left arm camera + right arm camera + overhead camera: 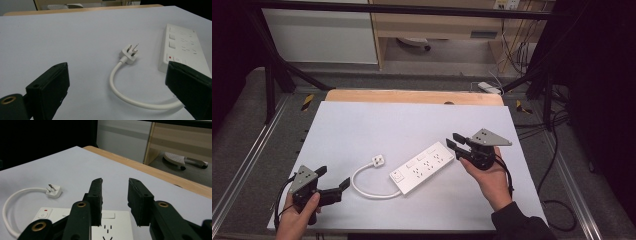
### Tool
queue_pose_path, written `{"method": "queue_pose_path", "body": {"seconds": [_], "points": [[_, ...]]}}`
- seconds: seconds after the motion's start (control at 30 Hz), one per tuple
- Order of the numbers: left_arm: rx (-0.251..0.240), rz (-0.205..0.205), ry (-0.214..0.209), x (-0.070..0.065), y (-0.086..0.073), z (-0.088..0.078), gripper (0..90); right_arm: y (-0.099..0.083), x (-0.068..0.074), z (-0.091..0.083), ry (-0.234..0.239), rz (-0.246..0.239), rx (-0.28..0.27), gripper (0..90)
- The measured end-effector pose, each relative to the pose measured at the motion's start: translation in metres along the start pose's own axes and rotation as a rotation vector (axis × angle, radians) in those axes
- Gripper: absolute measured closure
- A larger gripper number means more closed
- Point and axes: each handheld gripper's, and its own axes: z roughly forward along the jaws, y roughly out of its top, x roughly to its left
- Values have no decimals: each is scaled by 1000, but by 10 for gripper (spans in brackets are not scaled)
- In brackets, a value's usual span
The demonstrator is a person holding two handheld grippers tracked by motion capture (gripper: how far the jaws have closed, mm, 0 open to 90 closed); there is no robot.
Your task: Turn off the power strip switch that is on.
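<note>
White, rigid plastic power strip (422, 168) lies mid-bench (362, 120), light but slick; grasp across its narrow end, where the right tongs (453, 140) hover half-closed and empty, the left tongs (333, 178) wide near the limp cord (367, 192).

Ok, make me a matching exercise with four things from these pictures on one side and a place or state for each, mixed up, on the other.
Things:
1. power strip
2. plug
3. left gripper
4. right gripper

Place or state:
A. jaws wide apart, near the table's front left corner
B. lying on the table with its prongs bare
C. jaws narrowly apart above the strip's far end
D. lying diagonally mid-table, red mark by its switch

Pairs: 1-D, 2-B, 3-A, 4-C
</note>
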Motion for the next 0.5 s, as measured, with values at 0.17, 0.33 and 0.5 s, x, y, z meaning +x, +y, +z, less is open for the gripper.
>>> {"method": "queue_pose_path", "body": {"seconds": [0.17,0.33,0.5], "points": [[0,2,0,0,0,0,54,0,0,6,15,-1,7,749],[3,5,-3,0,0,0,55,-1,-1,15,25,1,26,814],[4,6,-2,0,0,0,55,-2,-1,21,33,5,39,850]]}}
